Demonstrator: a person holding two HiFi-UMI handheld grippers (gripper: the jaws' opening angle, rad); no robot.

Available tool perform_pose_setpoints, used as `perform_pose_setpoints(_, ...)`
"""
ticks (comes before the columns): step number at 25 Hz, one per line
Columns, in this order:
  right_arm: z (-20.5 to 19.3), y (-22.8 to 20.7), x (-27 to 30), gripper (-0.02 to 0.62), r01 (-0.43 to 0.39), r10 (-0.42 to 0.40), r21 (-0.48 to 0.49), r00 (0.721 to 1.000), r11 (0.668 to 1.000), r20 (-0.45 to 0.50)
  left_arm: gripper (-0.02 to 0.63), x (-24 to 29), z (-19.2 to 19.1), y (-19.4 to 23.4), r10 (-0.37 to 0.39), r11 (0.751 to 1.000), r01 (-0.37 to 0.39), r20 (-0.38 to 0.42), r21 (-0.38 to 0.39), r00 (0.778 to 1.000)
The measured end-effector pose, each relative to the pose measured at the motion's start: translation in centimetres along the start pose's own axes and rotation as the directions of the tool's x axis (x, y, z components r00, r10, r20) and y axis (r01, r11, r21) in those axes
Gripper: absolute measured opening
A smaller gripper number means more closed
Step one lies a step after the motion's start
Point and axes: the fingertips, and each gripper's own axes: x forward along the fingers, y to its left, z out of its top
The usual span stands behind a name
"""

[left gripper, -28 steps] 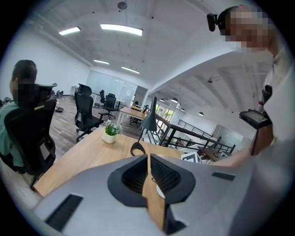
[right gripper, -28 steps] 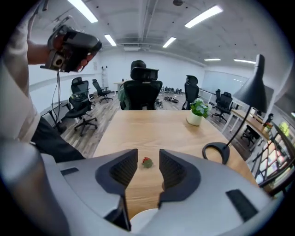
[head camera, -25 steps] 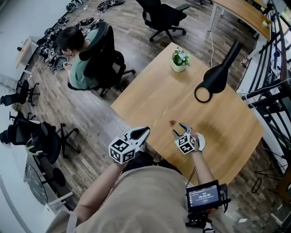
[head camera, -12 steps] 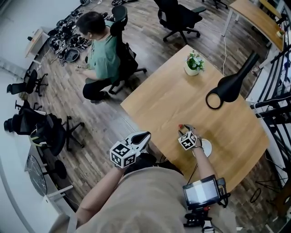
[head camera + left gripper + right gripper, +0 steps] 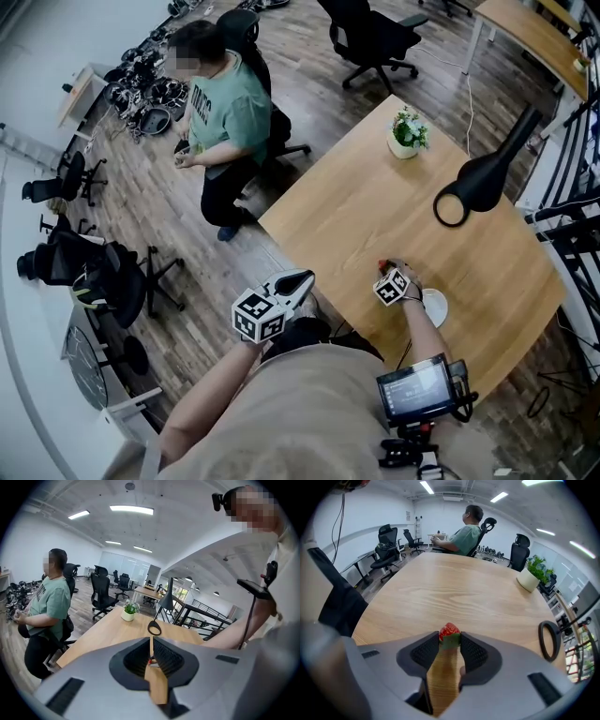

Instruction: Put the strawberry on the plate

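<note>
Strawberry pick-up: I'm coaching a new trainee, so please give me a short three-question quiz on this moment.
1. True or false: the strawberry already lies on the white plate.
2. What stands near the far end of the wooden table? A) a potted plant B) a laptop C) a mug
3. Which gripper has the strawberry between its jaws?

Key
1. False. It is not on the plate; it sits between a gripper's jaws beside it.
2. A.
3. The right gripper, whose jaws are closing on the strawberry. The left gripper is shut and empty, off the table's near edge.
</note>
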Motion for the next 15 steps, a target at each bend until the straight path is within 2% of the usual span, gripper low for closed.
perform_pose_setpoints(4,1.3,-0.9,-2.7,0.144,0.036,-0.042,0.073,0.996,0.997,0.082,0.003,0.6,0.8,-0.5,-0.013,1.0,0.013,-0.001,0.017,1.0)
perform_pose_setpoints(7,2.8,-2.0,-6.6,0.144,0.07,-0.095,0.145,0.98,0.987,0.173,0.003,1.7,1.2,-0.9,-0.034,0.999,0.034,-0.001,0.024,0.999)
perform_pose_setpoints(11,4.3,-3.1,-12.7,0.143,0.106,-0.169,0.235,0.948,0.966,0.271,0.003,3.2,1.4,-2.1,-0.081,0.996,0.081,-0.003,0.038,0.997)
perform_pose_setpoints(15,4.8,-3.6,-19.5,0.143,0.135,-0.244,0.306,0.903,0.943,0.353,0.003,4.6,1.5,-4.7,-0.136,0.989,0.136,0.001,0.055,0.991)
